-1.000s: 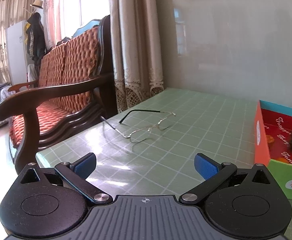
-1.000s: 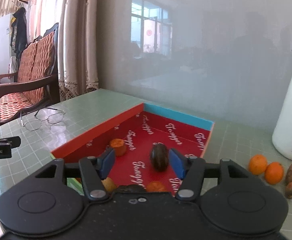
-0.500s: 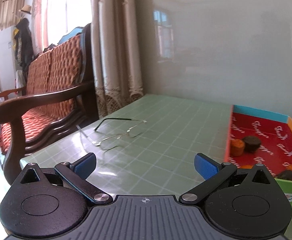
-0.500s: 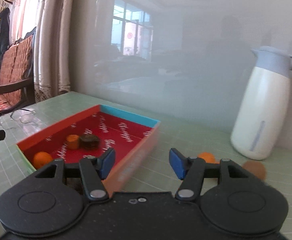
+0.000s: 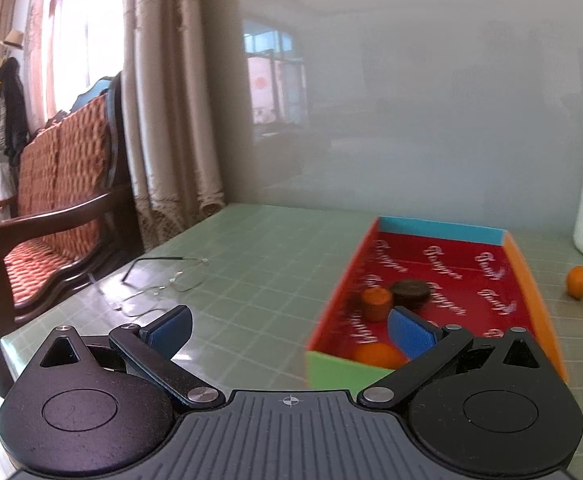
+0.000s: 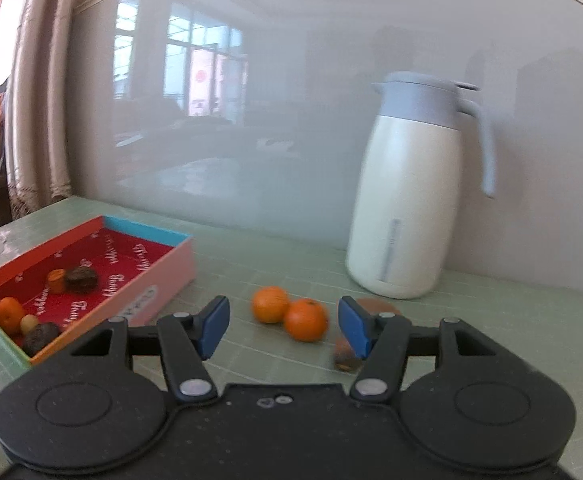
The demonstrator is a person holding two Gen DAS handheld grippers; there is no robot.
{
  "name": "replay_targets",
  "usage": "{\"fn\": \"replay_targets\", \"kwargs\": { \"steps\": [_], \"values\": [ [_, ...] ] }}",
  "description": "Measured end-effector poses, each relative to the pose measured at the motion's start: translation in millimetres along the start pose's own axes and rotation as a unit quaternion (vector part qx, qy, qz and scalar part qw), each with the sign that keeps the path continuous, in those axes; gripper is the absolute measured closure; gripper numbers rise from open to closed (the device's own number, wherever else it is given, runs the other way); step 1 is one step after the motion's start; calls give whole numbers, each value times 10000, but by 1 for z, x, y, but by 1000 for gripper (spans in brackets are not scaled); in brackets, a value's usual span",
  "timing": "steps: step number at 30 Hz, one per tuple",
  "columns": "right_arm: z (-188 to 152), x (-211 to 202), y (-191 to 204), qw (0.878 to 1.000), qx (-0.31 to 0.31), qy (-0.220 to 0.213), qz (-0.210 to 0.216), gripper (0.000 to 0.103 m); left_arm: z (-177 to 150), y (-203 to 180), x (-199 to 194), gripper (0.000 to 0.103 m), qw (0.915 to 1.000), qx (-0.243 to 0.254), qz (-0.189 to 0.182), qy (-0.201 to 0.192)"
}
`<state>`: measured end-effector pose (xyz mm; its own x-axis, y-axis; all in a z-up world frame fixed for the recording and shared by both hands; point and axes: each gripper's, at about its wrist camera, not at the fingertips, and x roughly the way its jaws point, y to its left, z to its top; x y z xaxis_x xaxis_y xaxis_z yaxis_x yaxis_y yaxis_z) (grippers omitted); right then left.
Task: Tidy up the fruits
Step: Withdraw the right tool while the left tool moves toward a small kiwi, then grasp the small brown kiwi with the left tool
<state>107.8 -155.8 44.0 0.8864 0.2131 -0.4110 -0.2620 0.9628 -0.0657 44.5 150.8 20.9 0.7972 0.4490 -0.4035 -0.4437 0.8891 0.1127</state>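
My right gripper (image 6: 283,328) hangs empty, blue pads spread, above two round orange tangerines (image 6: 289,314) touching on the green gridded tablecloth (image 6: 251,248); a careless closing could nudge one rolling toward the white thermos jug (image 6: 407,204). My left gripper (image 5: 289,330), equally spread and empty, could clip the shallow red-lined cardboard box (image 5: 443,230), which holds two orange fruits, an orange stub, two dark brown fruits and one small pale one

Two oranges (image 6: 289,314) beside white jug (image 6: 405,216)
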Motion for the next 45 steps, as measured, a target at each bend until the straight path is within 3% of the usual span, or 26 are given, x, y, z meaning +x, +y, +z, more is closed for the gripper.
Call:
{"fn": "replay_targets", "kwargs": {
  "steps": [8, 17, 28, 33, 40, 45],
  "values": [
    [-4, -12, -38, 9989, 378, -21, -282, 42, 5, -39, -12, 0, 9995, 97, -286, -72],
    [-15, -25, -88, 9934, 905, 16, -698, 40, 9, -89, -25, 0, 9947, 73, -999, -253],
    [-40, -37, -147, 9838, 1345, 193, -1167, 40, 5, -174, -39, 0, 9769, 611, -2037, -185],
    [-49, -44, -171, 9783, 1521, 228, -1391, 40, 1, -203, -47, 0, 9692, 813, -2320, -115],
    [-60, -52, -198, 9714, 1728, 265, -1610, 39, 5, -238, -57, 0, 9695, 1056, -2188, -309],
    [-67, -55, -210, 9667, 1868, 314, -1722, 39, 7, -269, -58, 0, 9631, 1254, -2371, -217]
  ]
}}
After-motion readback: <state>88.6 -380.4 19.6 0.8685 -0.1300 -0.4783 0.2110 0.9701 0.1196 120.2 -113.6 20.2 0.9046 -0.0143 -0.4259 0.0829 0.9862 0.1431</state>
